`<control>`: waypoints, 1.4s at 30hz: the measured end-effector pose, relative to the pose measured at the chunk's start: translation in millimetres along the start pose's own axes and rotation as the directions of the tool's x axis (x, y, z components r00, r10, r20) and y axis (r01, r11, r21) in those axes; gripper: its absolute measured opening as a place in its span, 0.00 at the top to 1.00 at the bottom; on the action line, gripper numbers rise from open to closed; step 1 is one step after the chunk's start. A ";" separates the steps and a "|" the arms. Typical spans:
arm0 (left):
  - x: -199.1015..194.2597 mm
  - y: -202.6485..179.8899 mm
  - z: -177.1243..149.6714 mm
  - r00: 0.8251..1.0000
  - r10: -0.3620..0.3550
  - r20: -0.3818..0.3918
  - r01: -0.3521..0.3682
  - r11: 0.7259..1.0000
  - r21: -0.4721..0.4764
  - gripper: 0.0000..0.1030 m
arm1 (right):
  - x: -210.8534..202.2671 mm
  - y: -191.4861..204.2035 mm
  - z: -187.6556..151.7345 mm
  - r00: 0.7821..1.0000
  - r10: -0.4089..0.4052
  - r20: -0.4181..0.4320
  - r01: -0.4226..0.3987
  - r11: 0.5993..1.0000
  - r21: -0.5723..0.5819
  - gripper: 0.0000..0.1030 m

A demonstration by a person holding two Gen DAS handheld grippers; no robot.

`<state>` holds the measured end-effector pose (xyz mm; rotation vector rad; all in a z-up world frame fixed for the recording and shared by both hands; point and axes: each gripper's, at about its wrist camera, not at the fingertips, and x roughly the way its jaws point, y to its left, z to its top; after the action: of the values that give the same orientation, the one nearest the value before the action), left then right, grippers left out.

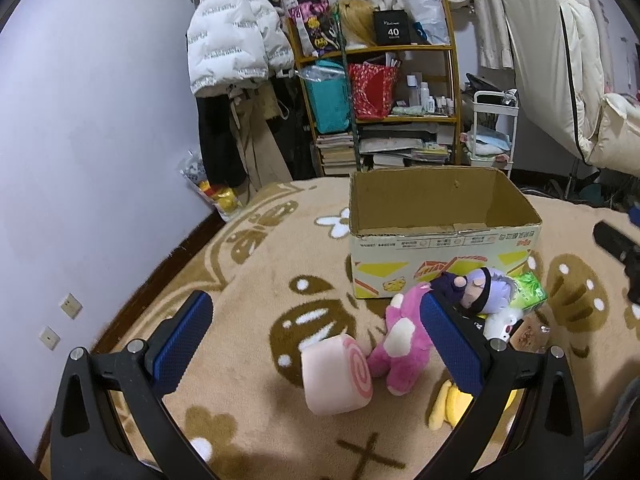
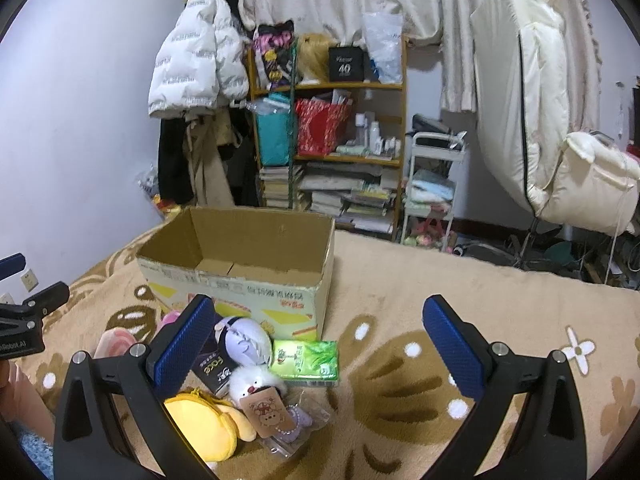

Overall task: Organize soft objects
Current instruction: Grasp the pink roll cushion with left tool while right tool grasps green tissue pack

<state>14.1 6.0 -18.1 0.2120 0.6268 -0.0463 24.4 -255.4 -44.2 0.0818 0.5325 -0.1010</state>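
Observation:
An open cardboard box stands on the beige blanket; it also shows in the right wrist view. In front of it lie a pink roll cushion, a pink plush, a purple-haired doll, a yellow plush, a small white plush and a green tissue pack. My left gripper is open above the roll cushion and pink plush, holding nothing. My right gripper is open over the pile's right side, empty.
A dark packet and a clear-wrapped card lie among the toys. A shelf with bags and books, hanging coats and a white trolley stand behind the bed. The wall is at the left.

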 end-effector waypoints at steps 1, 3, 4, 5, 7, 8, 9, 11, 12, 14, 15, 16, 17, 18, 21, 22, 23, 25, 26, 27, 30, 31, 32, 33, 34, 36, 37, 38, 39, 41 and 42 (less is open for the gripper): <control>2.0 0.5 0.4 1.000 -0.003 -0.006 0.003 1.000 -0.008 0.01 | 4.1 -0.1 -0.2 1.000 0.009 -0.016 -0.009 1.000 0.004 0.00; 6.8 1.8 1.3 1.000 -0.007 -0.021 0.007 1.000 -0.019 0.01 | 11.2 -0.6 -1.1 0.999 0.018 -0.042 -0.017 1.000 0.006 0.00; 10.1 1.4 1.6 0.999 -0.010 -0.030 0.009 1.000 -0.021 0.01 | 14.4 -1.1 -1.7 0.998 0.025 -0.051 -0.025 1.000 0.009 0.00; 13.8 1.8 2.4 0.999 -0.013 -0.042 0.012 1.000 -0.022 0.01 | 17.5 -1.6 -2.1 0.998 0.033 -0.060 -0.033 0.999 0.010 0.00; 20.8 0.8 5.1 0.998 -0.013 -0.064 0.011 1.000 -0.022 0.01 | 23.1 -2.9 -2.3 0.997 0.035 -0.074 -0.034 0.999 0.016 0.00; 25.0 0.2 7.3 0.997 -0.011 -0.078 0.009 1.000 -0.023 0.01 | 27.5 -4.2 -1.9 0.996 0.039 -0.086 -0.037 0.999 0.022 0.00; 28.9 -0.5 9.3 0.996 -0.010 -0.089 0.007 1.000 -0.024 0.01 | 31.4 -5.7 -1.7 0.994 0.043 -0.095 -0.041 0.999 0.031 0.00; 38.4 -0.7 12.2 0.993 -0.018 -0.120 0.014 0.999 -0.032 0.01 | 39.0 -8.5 -1.8 0.993 0.053 -0.107 -0.048 0.998 0.048 0.00; 43.2 -0.1 12.9 0.990 -0.025 -0.137 0.020 0.999 -0.038 0.01 | 45.4 -10.9 -2.3 0.991 0.058 -0.121 -0.050 0.997 0.063 0.00; 51.3 -0.2 12.9 0.987 -0.024 -0.160 0.017 0.999 -0.044 0.01 | 54.7 -13.8 -4.3 0.988 0.064 -0.143 -0.052 0.995 0.082 0.00; 55.4 -0.4 12.9 0.985 -0.021 -0.171 0.013 0.999 -0.046 0.01 | 61.9 -16.2 -6.2 0.984 0.067 -0.163 -0.052 0.994 0.096 0.00; 60.3 -0.7 13.0 0.982 -0.022 -0.186 0.014 0.999 -0.047 0.01 | 66.2 -16.8 -7.1 0.983 0.069 -0.172 -0.052 0.993 0.103 0.00; 64.5 -0.6 12.9 0.980 -0.024 -0.198 0.014 0.999 -0.049 0.01 | 74.0 -18.8 -9.7 0.978 0.076 -0.194 -0.055 0.992 0.113 0.00; 70.9 -0.8 13.0 0.975 -0.027 -0.220 0.016 0.999 -0.051 0.01 | 79.8 -20.1 -11.8 0.975 0.079 -0.209 -0.055 0.991 0.118 0.00; 88.7 0.4 11.0 0.959 -0.036 -0.280 0.023 0.999 -0.049 0.01 | 94.2 -22.2 -19.0 0.963 0.076 -0.257 -0.046 0.991 0.122 0.00; 95.0 1.6 9.3 0.951 -0.041 -0.305 0.025 0.998 -0.056 0.01 | 98.7 -22.5 -21.0 0.957 0.085 -0.277 -0.052 0.991 0.124 0.00; 100.5 2.9 7.2 0.943 -0.050 -0.328 0.030 0.997 -0.065 0.01 | 103.9 -22.3 -23.3 0.950 0.094 -0.297 -0.060 0.991 0.123 0.00; 110.7 5.5 2.2 0.927 -0.061 -0.370 0.033 0.996 -0.080 0.01 | 114.4 -20.1 -27.8 0.939 0.098 -0.331 -0.067 0.992 0.105 0.00; 114.9 6.2 -0.1 0.920 -0.058 -0.387 0.029 0.996 -0.082 0.01 | 118.9 -18.8 -30.1 0.934 0.092 -0.344 -0.063 0.994 0.094 0.00; 119.2 6.4 -2.6 0.913 -0.054 -0.405 0.023 0.996 -0.081 0.01 | 122.4 -17.8 -31.4 0.931 0.089 -0.354 -0.061 0.994 0.089 0.01; 132.1 7.7 -11.7 0.887 -0.057 -0.458 0.019 0.996 -0.086 0.01 | 134.9 -18.2 -34.6 0.921 0.089 -0.379 -0.057 0.994 0.095 0.06; 137.1 8.5 -15.4 0.877 -0.060 -0.477 0.019 0.996 -0.090 0.01 | 139.2 -18.6 -36.3 0.916 0.088 -0.391 -0.052 0.994 0.100 0.06; 140.7 9.7 -17.9 0.869 -0.063 -0.491 0.019 0.995 -0.095 0.01 | 142.8 -19.6 -38.4 0.912 0.083 -0.401 -0.046 0.994 0.102 0.06; 146.0 10.6 -21.2 0.857 -0.069 -0.510 0.019 0.994 -0.104 0.01 | 145.7 -20.3 -40.4 0.908 0.080 -0.411 -0.041 0.994 0.102 0.06; 149.1 11.2 -23.8 0.850 -0.072 -0.523 0.017 0.994 -0.109 0.01 | 149.2 -20.7 -42.9 0.903 0.076 -0.423 -0.036 0.994 0.103 0.06; 158.8 12.6 -30.1 0.823 -0.081 -0.562 0.013 0.992 -0.124 0.01 | 155.1 -21.3 -49.3 0.891 0.080 -0.448 -0.035 0.994 0.108 0.06; 162.7 13.1 -33.1 0.813 -0.086 -0.576 0.013 0.992 -0.129 0.01 | 157.8 -21.2 -51.6 0.885 0.085 -0.457 -0.038 0.993 0.111 0.06; 166.6 12.4 -36.2 0.800 -0.084 -0.594 0.009 0.992 -0.129 0.01 | 160.7 -21.1 -53.7 0.880 0.090 -0.466 -0.042 0.993 0.113 0.06; 171.0 11.1 -39.6 0.787 -0.073 -0.613 -0.002 0.993 -0.121 0.01 | 163.5 -20.8 -55.5 0.875 0.093 -0.475 -0.044 0.993 0.114 0.06; 178.4 7.3 -46.6 0.755 -0.061 -0.653 -0.007 0.995 -0.100 0.03 | 168.6 -18.6 -58.9 0.864 0.105 -0.493 -0.053 0.992 0.118 0.06; 183.5 5.3 -50.8 0.737 -0.066 -0.673 0.000 0.995 -0.098 0.05 | 170.8 -17.1 -61.0 0.858 0.115 -0.500 -0.061 0.991 0.122 0.06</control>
<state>133.9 25.8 -164.8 0.1216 1.3687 0.0301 138.1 -278.8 -184.6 0.2376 1.0530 -0.0146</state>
